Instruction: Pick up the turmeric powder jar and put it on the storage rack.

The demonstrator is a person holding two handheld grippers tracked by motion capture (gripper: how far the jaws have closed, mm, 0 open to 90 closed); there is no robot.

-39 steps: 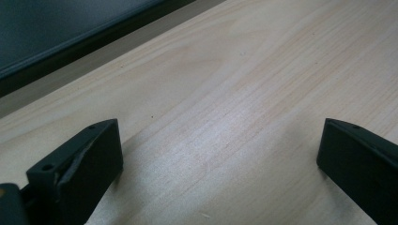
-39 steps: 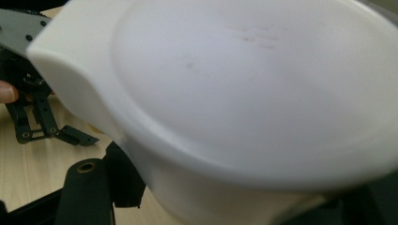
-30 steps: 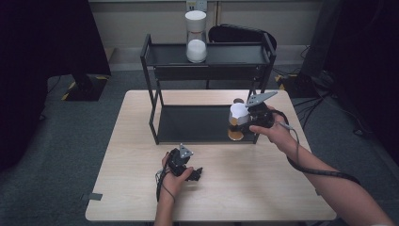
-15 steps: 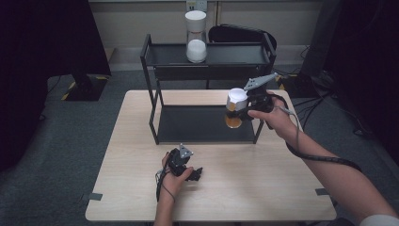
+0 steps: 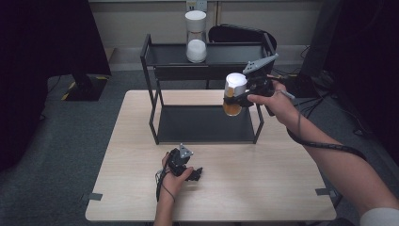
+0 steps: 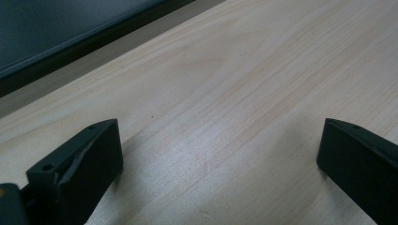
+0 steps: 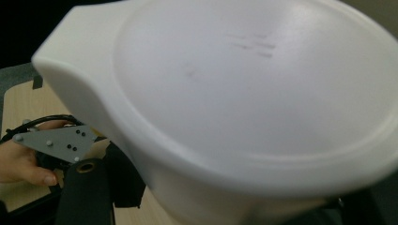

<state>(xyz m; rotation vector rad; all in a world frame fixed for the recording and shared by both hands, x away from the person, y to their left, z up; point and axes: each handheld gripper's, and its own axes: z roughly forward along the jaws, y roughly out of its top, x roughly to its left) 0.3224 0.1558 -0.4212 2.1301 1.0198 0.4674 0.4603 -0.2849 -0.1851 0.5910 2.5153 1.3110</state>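
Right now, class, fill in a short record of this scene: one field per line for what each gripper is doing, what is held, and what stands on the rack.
right gripper: shut on the jar, raised beside the rack's right end
jar: white lid, amber contents, held off the table
left gripper: open, resting low on the table, nothing between its jaws
rack: black, two shelves, at the table's far side
top shelf: second white-lidded jar with white contents
lower shelf: bare
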